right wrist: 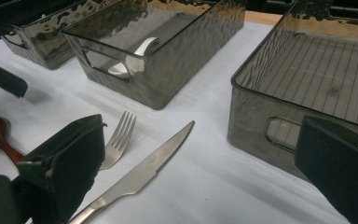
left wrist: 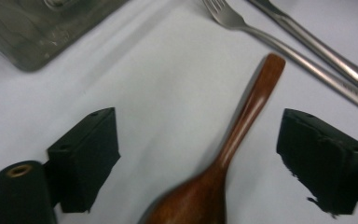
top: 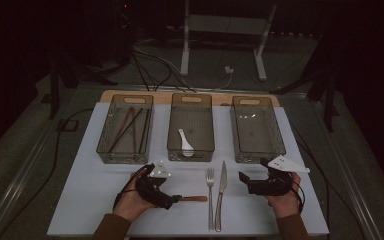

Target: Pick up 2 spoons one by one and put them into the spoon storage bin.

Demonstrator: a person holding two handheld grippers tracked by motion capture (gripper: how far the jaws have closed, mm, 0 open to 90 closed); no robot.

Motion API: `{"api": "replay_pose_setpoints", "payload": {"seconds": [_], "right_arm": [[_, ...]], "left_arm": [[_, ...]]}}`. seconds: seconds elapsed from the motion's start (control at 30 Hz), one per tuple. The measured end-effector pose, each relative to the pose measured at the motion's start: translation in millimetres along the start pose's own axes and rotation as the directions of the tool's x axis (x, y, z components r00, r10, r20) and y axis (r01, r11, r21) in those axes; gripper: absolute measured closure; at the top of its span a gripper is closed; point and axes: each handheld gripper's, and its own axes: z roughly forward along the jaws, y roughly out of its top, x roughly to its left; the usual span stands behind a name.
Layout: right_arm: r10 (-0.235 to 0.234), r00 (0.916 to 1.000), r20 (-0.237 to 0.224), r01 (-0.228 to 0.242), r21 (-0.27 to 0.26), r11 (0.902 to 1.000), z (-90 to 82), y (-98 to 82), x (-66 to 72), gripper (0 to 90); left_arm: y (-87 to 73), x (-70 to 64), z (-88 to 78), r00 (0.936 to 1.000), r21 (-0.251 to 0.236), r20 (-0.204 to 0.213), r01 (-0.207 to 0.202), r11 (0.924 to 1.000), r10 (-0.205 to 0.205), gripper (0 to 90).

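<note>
High view: left gripper (top: 176, 199) low on the table (top: 95, 190), wooden spoon (top: 194, 198) beside the fork (top: 210, 192). Left gripper view: jaws spread either side of spoon, not touching it. Right gripper view: right gripper (right wrist: 191, 177) spread wide, nothing held, over knife (right wrist: 140, 175).

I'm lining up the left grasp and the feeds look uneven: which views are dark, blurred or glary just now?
High view: dim, surroundings nearly black, white table readable. Left gripper view: bright and washed out, wooden spoon smeared at its near bowl, fork softer; left hand-held gripper stands open around the spoon. Right gripper view: knife sharp, rippled glare on the middle bin, near jaws blurred.
</note>
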Motion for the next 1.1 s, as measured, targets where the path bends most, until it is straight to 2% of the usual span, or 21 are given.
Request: {"api": "replay_pose_setpoints", "payload": {"seconds": [0.13, 0.23, 0.27, 0.33, 0.4, 0.47, 0.5, 0.6, 0.7, 0.9, 1.03, 1.1], "right_arm": [[-0.002, 1.0, -0.001, 0.002, 0.002, 1.0, 0.4, -0.1, 0.3, 2.0], [-0.001, 1.0, -0.002, 0.001, 0.005, 1.0, 0.8, -0.1, 0.8, 2.0], [0.0, 1.0, -0.001, 0.0, 0.005, 1.0, 0.9, -0.1, 0.7, 2.1], [0.0, 1.0, -0.001, 0.0, 0.005, 1.0, 0.9, -0.2, 0.4, 2.0], [-0.001, 1.0, -0.001, 0.001, 0.004, 1.0, 0.8, -0.2, 0.1, 2.0], [0.0, 1.0, -0.001, 0.0, 0.003, 1.0, 0.6, -0.2, -0.1, 2.0], [0.0, 1.0, -0.001, 0.0, 0.003, 1.0, 0.6, -0.2, -0.2, 2.0], [-0.002, 1.0, 0.0, 0.002, 0.003, 1.0, 0.6, -0.2, 0.1, 2.0], [0.0, 1.0, -0.001, 0.0, 0.002, 1.0, 0.4, -0.2, -0.1, 2.0], [0.0, 1.0, -0.001, 0.0, 0.003, 1.0, 0.5, -0.3, -0.2, 2.1], [0.002, 1.0, -0.001, -0.002, 0.003, 1.0, 0.3, -0.3, -0.5, 2.1], [0.002, 1.0, -0.001, -0.002, 0.003, 1.0, 0.3, -0.3, -0.6, 2.1]], "left_arm": [[-2.9, -2.2, 4.4, 1.0, 0.025, 0.005, -0.007, 0.9997, 0.007, 16.8], [-2.1, -5.7, 9.0, 0.9995, 0.052, -0.012, -0.028, 0.9983, 0.029, 18.3], [-1.8, -7.1, 10.9, 0.9992, 0.062, -0.022, -0.033, 0.9976, 0.034, 21.7], [-1.9, -9.0, 14.5, 0.9981, 0.082, -0.015, -0.058, 0.9949, 0.059, 25.9], [-2.1, -11.5, 17.2, 0.9967, 0.09, -0.009, -0.079, 0.9928, 0.08, 36.4], [-1.4, -11.9, 16.3, 0.9959, 0.091, -0.015, -0.088, 0.992, 0.09, 42.0], [-1.1, -11.5, 15.9, 0.9952, 0.095, -0.022, -0.093, 0.9911, 0.095, 47.9], [-0.9, -11.9, 15.5, 0.9924, 0.103, -0.046, -0.109, 0.9887, 0.114, 56.4], [-0.6, -8.4, 14.1, 0.9939, 0.106, -0.051, -0.092, 0.9901, 0.098, 65.8], [0.5, -4.0, 12.9, 0.9963, 0.106, -0.062, -0.053, 0.993, 0.06, 70.2], [0.6, 0.2, 10.5, 0.9961, 0.082, -0.088, -0.002, 0.9966, 0.009, 75.6], [0.5, 1.7, 9.0, 0.9955, 0.072, -0.095, 0.011, 0.9973, -0.004, 78.3]]}}
